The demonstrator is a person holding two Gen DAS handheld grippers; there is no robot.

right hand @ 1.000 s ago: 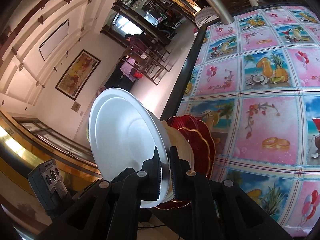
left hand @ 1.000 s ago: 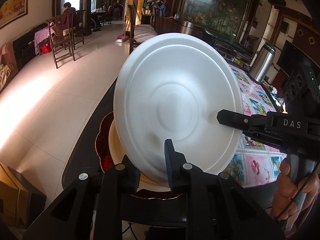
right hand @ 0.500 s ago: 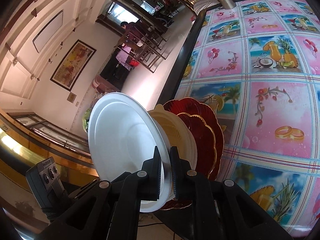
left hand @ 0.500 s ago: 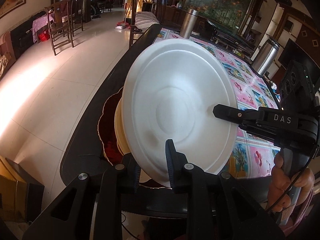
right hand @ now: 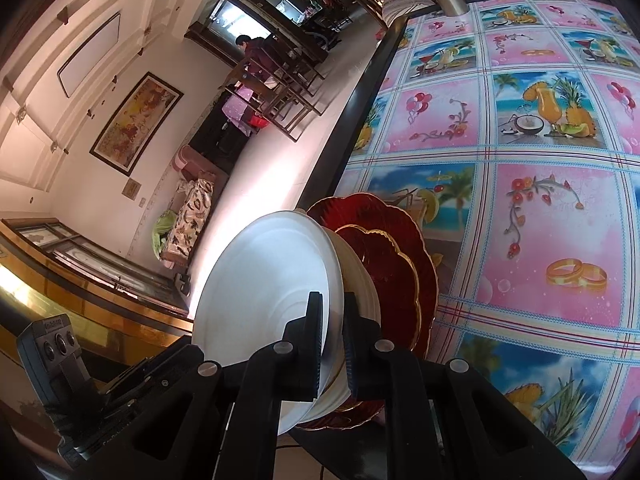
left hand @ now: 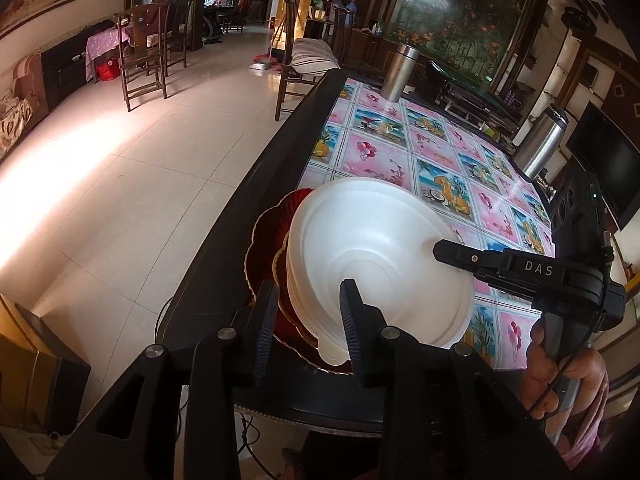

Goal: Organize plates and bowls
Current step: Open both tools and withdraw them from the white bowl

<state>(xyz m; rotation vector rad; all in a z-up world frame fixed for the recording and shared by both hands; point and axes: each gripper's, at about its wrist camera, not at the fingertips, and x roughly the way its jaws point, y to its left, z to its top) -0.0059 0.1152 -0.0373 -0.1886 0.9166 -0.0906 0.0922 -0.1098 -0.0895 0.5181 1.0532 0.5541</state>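
white bowl point(left hand: 376, 264) on stacked plates point(right hand: 404, 264) – left hand-held gripper point(left hand: 308, 312) opening

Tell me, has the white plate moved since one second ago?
Yes. The white plate tipped down from nearly upright onto the stack of plates.

Home dining room: table point(left hand: 256, 184), chairs point(left hand: 144, 60)
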